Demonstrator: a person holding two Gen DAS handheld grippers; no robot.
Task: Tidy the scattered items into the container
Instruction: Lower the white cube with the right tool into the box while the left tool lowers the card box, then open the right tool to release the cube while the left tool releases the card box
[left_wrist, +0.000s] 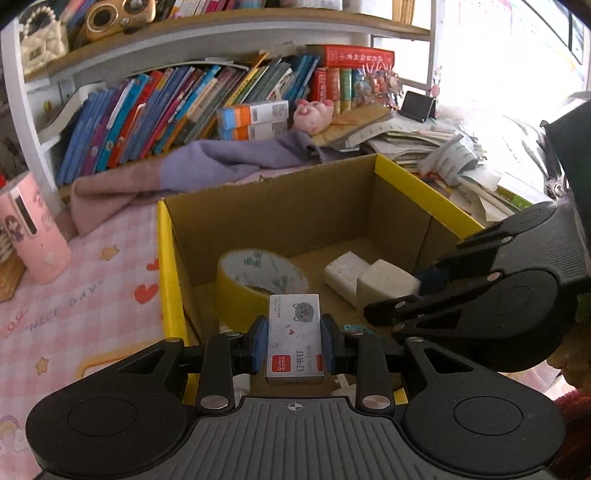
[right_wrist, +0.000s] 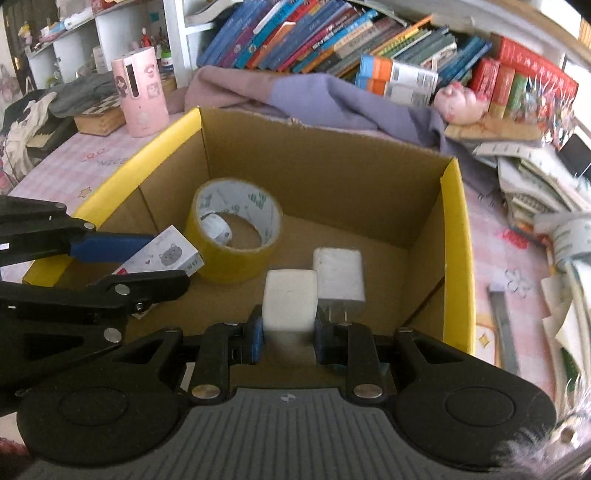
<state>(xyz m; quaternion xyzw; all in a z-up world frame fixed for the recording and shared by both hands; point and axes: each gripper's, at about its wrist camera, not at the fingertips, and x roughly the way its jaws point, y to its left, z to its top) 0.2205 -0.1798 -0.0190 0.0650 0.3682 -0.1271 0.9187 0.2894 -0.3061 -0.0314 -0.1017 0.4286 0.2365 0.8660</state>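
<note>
At bottom centre of each wrist view, jaws are clenching cargo over the cardboard box (left_wrist: 417, 184): the left gripper (left_wrist: 293, 345) is pinching a staple box (left_wrist: 294, 341), the right gripper (right_wrist: 288, 330) a white block (right_wrist: 290, 301) — both apparently poised for dropping. Farther in, mid-frame, a tape roll (right_wrist: 236, 240) and white charger (right_wrist: 338, 278) are already lying inside.

The left gripper (left_wrist: 294, 345) points forward and downward, its blue pads (left_wrist: 258, 347) pressed against both sides of a small staple box (left_wrist: 294, 341) held upright between them. The right gripper (right_wrist: 289, 332) also tilts downward, jaws closed on a white block (right_wrist: 290, 301), probably a charger, though blur hides its lower part. Seen from the left wrist, the right gripper reaches in from the right side, close beside the left one.
</note>
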